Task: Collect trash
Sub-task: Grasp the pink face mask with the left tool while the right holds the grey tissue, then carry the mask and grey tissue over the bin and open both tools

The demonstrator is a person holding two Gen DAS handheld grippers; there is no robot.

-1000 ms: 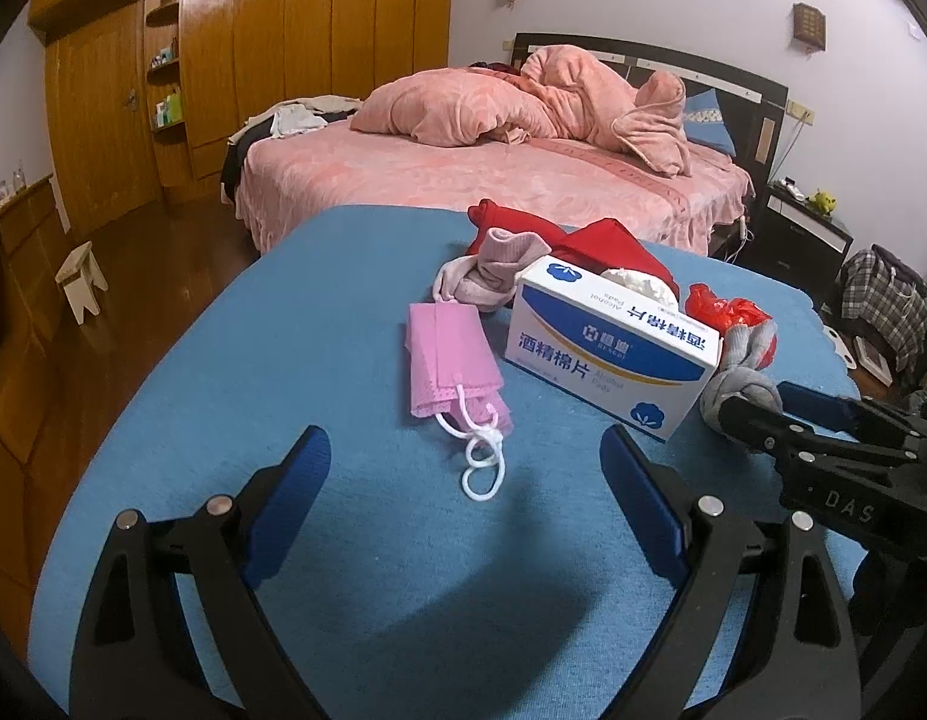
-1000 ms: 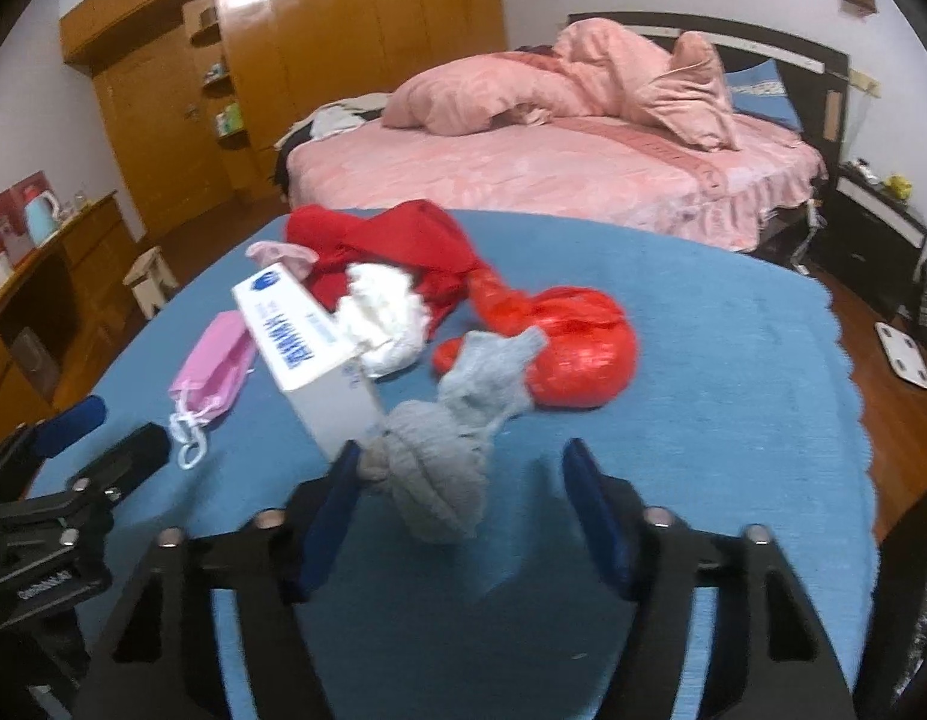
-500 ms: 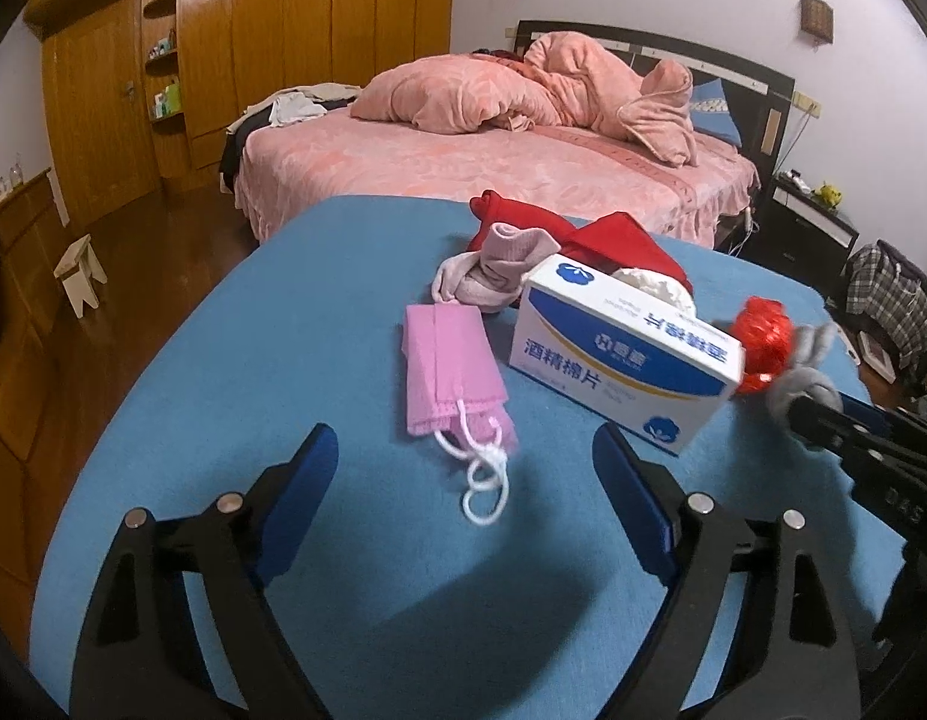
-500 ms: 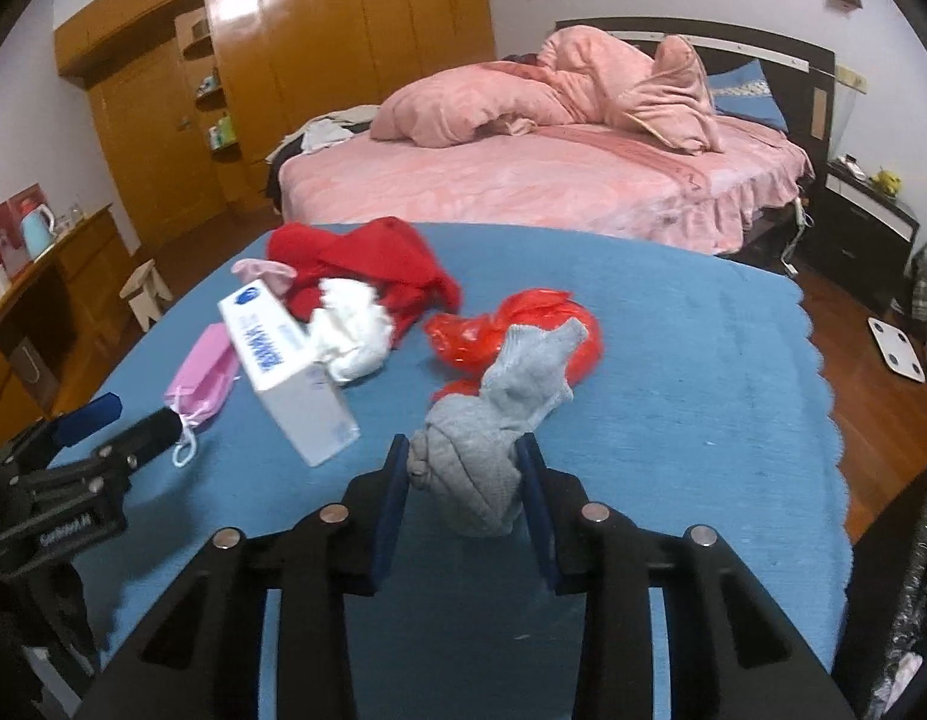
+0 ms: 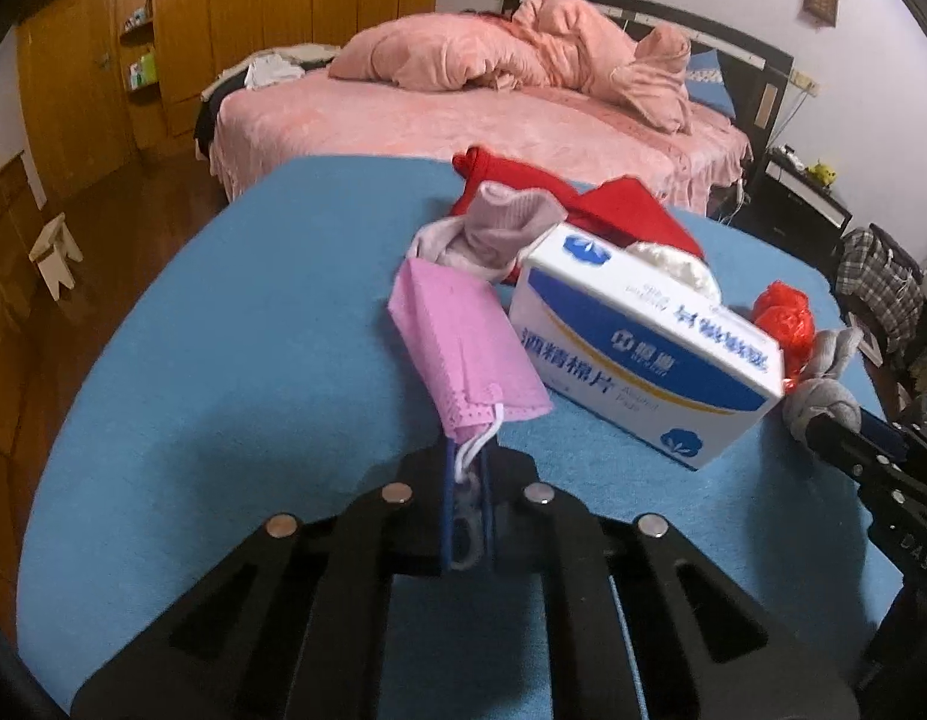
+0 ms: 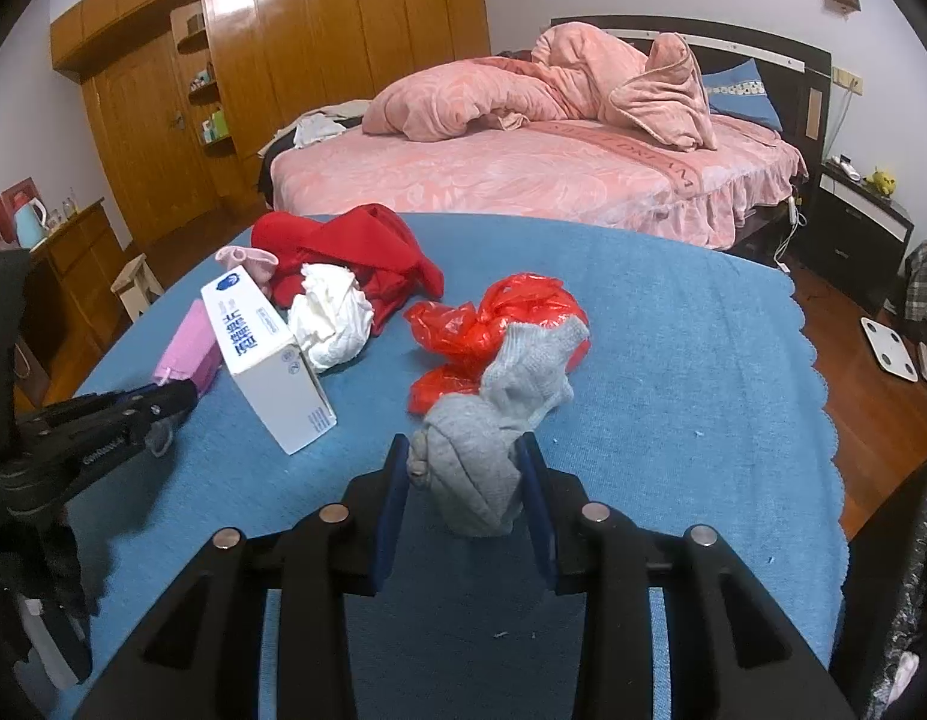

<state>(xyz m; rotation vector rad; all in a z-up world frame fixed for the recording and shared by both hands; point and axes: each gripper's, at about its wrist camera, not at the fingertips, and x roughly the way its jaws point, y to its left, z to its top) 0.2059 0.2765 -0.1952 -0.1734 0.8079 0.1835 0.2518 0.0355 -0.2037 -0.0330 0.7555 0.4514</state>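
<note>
A pink face mask [image 5: 463, 348] lies on the blue table [image 5: 253, 330], its near end raised. My left gripper [image 5: 466, 480] is shut on the mask's white ear loops at that end; in the right wrist view the left gripper [image 6: 163, 396] pinches beside the pink mask [image 6: 187, 348]. My right gripper [image 6: 463, 474] is shut on a bundled grey sock [image 6: 481, 456], pads pressed on both sides. The left wrist view shows that grey sock [image 5: 823, 396] at the right gripper's tip [image 5: 823, 426]. A red plastic bag [image 6: 493, 324] lies just behind the sock.
A white and blue box [image 5: 637, 348] stands on its side next to the mask. Behind it lie a crumpled white tissue [image 6: 331, 318], a red garment [image 6: 349, 246] and a pale pink sock [image 5: 499, 228]. A pink bed [image 6: 523, 174] stands beyond the table.
The left jaws came forward over the mask's loops and closed on them, lifting the mask's near end. The right jaws closed on the grey sock, which had stood loose between them.
</note>
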